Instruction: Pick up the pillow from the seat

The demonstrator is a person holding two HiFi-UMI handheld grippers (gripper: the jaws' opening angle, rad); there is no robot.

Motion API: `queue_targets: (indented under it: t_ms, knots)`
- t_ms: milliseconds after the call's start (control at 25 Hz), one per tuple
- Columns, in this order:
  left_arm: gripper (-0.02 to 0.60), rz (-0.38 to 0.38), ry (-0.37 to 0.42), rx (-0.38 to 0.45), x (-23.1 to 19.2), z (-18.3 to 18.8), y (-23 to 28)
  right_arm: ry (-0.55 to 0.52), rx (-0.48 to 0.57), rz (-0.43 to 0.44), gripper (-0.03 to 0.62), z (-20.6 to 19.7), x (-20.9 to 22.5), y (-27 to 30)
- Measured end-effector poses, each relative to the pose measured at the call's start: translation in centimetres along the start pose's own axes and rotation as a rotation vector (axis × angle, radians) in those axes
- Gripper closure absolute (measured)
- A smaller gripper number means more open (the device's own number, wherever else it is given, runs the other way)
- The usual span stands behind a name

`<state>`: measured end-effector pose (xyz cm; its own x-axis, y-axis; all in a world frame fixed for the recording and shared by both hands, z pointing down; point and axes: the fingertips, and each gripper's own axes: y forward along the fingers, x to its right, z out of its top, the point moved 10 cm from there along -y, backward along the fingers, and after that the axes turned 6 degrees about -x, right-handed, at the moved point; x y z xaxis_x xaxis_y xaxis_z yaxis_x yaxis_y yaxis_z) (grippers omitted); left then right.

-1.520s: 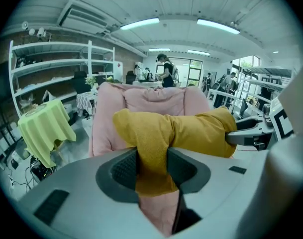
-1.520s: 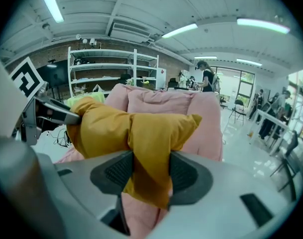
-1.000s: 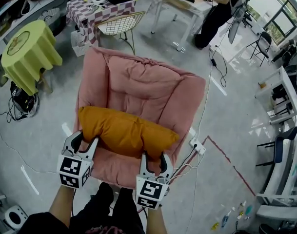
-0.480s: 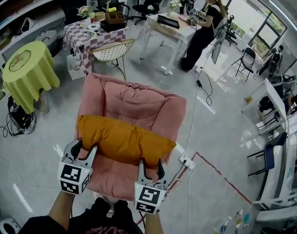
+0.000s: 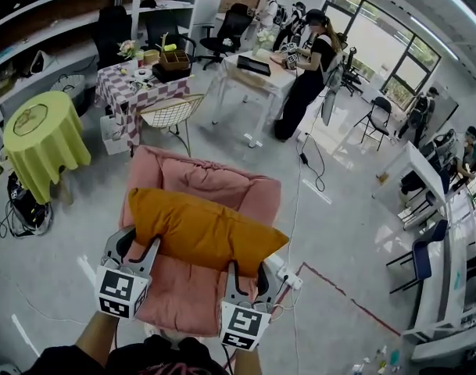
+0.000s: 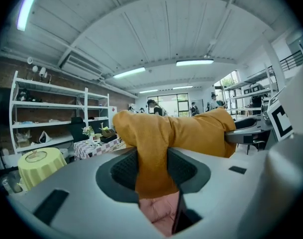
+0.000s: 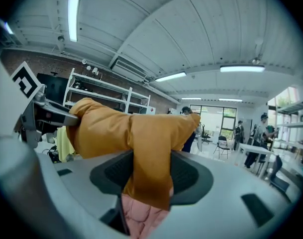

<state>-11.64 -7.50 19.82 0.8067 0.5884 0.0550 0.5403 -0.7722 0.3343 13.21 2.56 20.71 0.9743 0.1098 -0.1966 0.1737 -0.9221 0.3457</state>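
Right, the orange pillow (image 5: pixel 202 229) is up over the pink chair (image 5: pixel 214 182), stretched crosswise above the seat cushion and in front of the backrest. Left gripper (image 5: pixel 137 242) has it at the near-left corner, over the chair's left side. In the left gripper view the jaws are clamped on a fold of orange fabric, with both dark pads pressed against it. The pink cushion shows below the pinch, through the gap. Right gripper (image 5: pixel 247 270) matches that at the near-right corner, over the chair's front right edge. In the right gripper view its jaws are closed on a hanging flap of the pillow, again with pink showing underneath. Each gripper view also catches the other gripper at the far end of the pillow, so the pillow hangs between the two of them. It sags a little in the middle and bulges toward the backrest.

Both forearms reach in from the chair's near side, marker cubes facing up. A white power strip (image 5: pixel 283 276) lies on the floor just right of the chair. Left of the chair stands a round table with a yellow-green cloth (image 5: pixel 42 139). Behind the chair there's a wire chair (image 5: pixel 166 112) and a checkered table (image 5: pixel 128 88). Farther back and to the right, a person in black (image 5: pixel 304 80) stands at a white desk (image 5: pixel 257 73).
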Motion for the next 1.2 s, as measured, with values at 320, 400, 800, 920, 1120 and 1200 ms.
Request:
queue_targets:
  t_ms: [320,400,800,920,1120,1200]
  knots:
    - [0.414,0.011,0.02,0.066,-0.3,1.5,-2.0,-0.016,0.064,-0.009,0.361,1.9,-0.3,-1.9]
    - [0.414,0.015,0.024,0.068,-0.3,1.5,-2.6,-0.014,0.068,-0.006,0.361,1.9,-0.5,-2.2]
    - [0.411,0.02,0.041,0.084,-0.3,1.8,-3.4,-0.014,0.077,-0.012,0.361,2.1,-0.8,-2.9]
    - [0.411,0.026,0.043,0.087,-0.2,1.7,-3.5,-0.013,0.077,-0.013,0.361,2.1,-0.8,-3.0]
    - [0.411,0.031,0.041,0.091,-0.1,1.4,-3.8,-0.018,0.089,-0.021,0.364,2.0,-0.9,-3.1]
    - [0.411,0.032,0.042,0.09,-0.2,1.4,-3.8,-0.015,0.085,-0.019,0.364,2.0,-1.0,-3.0]
